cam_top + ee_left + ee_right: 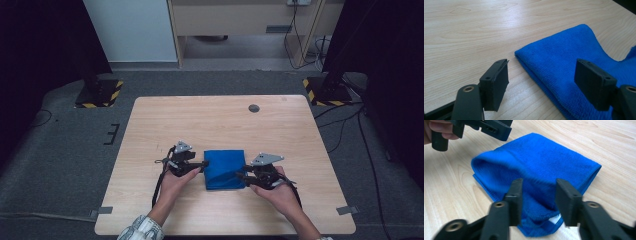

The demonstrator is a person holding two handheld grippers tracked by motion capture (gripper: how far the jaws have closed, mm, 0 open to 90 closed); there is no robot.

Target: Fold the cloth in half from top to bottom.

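Folded blue cloth (224,169) flat on wooden table (220,120), near the front edge, well short of the round grommet (254,108). Left gripper (200,164) at cloth's left edge, jaws wide, gripping nothing. Right gripper (242,176) at cloth's right edge, jaws partly apart over the fabric, pads not pressing.

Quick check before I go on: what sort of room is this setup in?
Probably a lab or recording workspace, not a home: a bare wooden table on grey carpet, dark stands on hazard-striped bases at the far corners, and cables trailing over the floor.
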